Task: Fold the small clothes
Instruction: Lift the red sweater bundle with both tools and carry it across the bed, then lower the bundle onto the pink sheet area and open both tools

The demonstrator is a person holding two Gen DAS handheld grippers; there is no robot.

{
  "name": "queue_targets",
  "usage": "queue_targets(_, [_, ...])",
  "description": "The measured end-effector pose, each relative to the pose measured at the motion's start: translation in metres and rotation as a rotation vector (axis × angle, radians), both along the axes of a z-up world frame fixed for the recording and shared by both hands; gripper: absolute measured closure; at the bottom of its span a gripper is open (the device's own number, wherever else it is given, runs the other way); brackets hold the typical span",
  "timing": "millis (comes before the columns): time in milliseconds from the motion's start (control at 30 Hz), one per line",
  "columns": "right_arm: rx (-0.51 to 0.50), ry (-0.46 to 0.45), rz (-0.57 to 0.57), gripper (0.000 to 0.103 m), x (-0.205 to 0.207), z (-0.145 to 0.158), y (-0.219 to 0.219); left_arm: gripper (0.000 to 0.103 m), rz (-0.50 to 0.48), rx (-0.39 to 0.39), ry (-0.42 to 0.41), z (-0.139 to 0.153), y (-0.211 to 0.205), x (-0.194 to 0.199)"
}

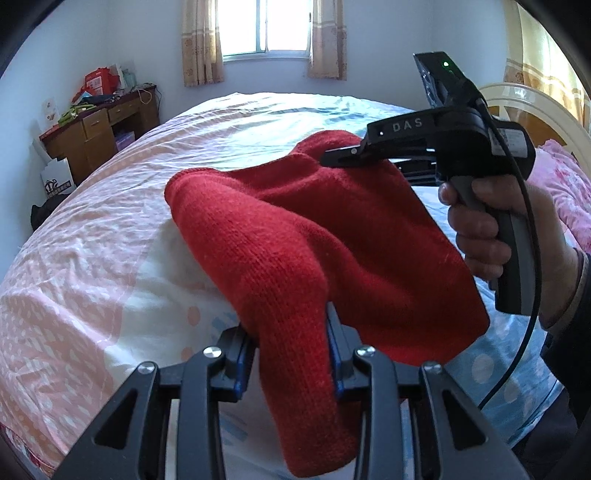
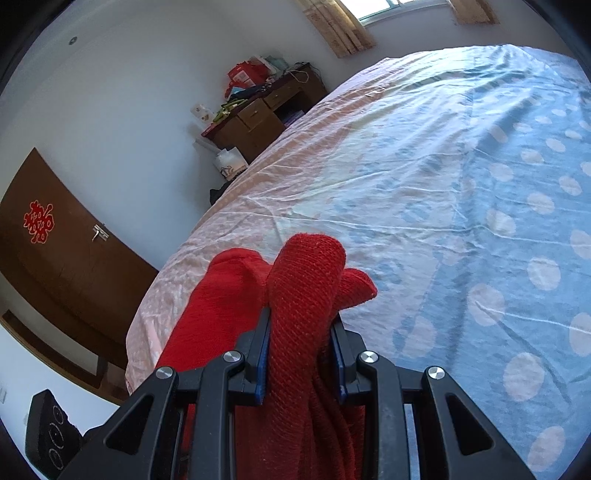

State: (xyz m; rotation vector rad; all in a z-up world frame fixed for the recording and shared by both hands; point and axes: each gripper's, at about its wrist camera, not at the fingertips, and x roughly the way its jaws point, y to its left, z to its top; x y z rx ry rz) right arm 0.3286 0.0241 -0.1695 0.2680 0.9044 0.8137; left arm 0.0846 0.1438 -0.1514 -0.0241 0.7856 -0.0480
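Observation:
A red knit garment [image 1: 303, 236] hangs above the bed, held between both grippers. My left gripper [image 1: 291, 347] is shut on its near edge, the cloth bunched between the blue pads. My right gripper [image 1: 332, 157] shows in the left wrist view at the upper right, held by a hand, shut on the garment's far edge. In the right wrist view, my right gripper [image 2: 301, 343] clamps a thick fold of the red garment [image 2: 306, 280], which bulges past the fingertips and drapes down behind them.
The bed [image 1: 110, 229] wears a wrinkled sheet, pink at left and blue with pale dots at right [image 2: 480, 206]. A wooden desk [image 1: 99, 133] with clutter stands by the far left wall. A window with curtains [image 1: 266, 33] is behind. A brown door [image 2: 66, 251] is at left.

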Motion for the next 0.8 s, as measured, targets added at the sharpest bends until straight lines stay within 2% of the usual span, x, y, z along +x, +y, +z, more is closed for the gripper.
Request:
queue_targets(233, [0.001,0.015,-0.02,0.075,0.002,-0.008,-0.005,0.065,-0.002,0.01,0.0,-0.004,0.0,-0.002])
queue_targets(300, [-0.003,0.018,-0.023,0.075,0.003,-0.009,-0.004,0.063,-0.003,0.02,-0.001,-0.005,0.0,-0.003])
queue_targets(367, [-0.009,0.029,-0.024,0.075,0.005,-0.012,-0.004,0.056,0.001,0.036,0.005,-0.006,-0.002,-0.003])
queue_targets(600, [-0.067,0.025,-0.03,0.074,0.006,-0.02,-0.001,0.05,0.01,0.049,0.015,-0.004,-0.002,-0.008])
queue_targets(733, [-0.066,0.041,-0.042,0.073,0.007,-0.022,-0.004,0.046,0.01,0.076,0.018,-0.004,-0.006,-0.01])
queue_targets(800, [-0.08,0.021,-0.041,0.072,0.005,-0.02,-0.004,0.043,0.011,0.089,0.014,-0.002,-0.007,-0.012])
